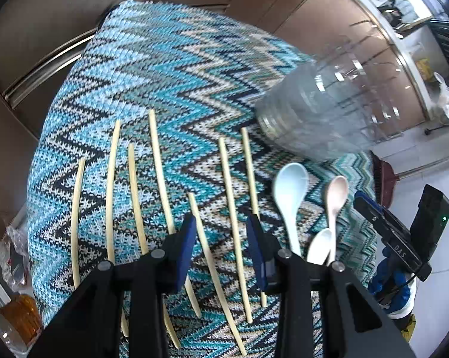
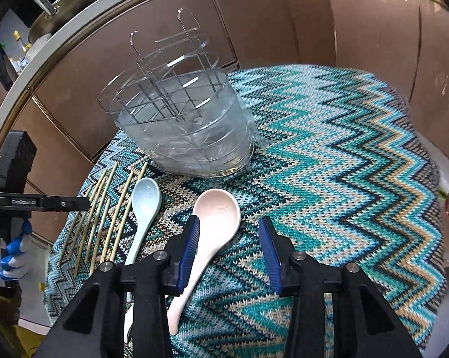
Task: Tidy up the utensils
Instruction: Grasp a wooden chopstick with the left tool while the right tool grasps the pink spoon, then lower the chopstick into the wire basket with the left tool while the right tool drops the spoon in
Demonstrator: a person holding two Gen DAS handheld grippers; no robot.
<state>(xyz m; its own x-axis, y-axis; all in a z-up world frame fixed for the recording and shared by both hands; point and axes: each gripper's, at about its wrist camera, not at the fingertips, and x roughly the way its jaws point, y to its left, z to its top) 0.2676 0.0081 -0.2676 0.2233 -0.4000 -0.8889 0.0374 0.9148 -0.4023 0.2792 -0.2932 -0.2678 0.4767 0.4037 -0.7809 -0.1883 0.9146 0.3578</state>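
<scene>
zigzag knit cloth (image 1: 176, 68) teal, cream, black | 1 clear ribbed plastic holder (image 2: 191, 137), wire dividers, upright on cloth | 7 pale slim chopsticks (image 1: 228, 203) side by side | 3 glossy spoons: blue (image 2: 143, 205), pink (image 2: 215, 223), white (image 1: 319, 246) | left gripper (image 1: 220, 238) apart over chopsticks | right gripper (image 2: 228, 246) apart beside pink spoon

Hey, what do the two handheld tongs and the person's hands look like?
Both tongs, the left tongs and the right tongs, have black angular plastic frames, silver pivot bolts and ribbed dark-blue finger pads. The hand holding the left tongs wears a blue-and-white glove. White lettering marks each black body, and a green light glows on the right unit.
</scene>
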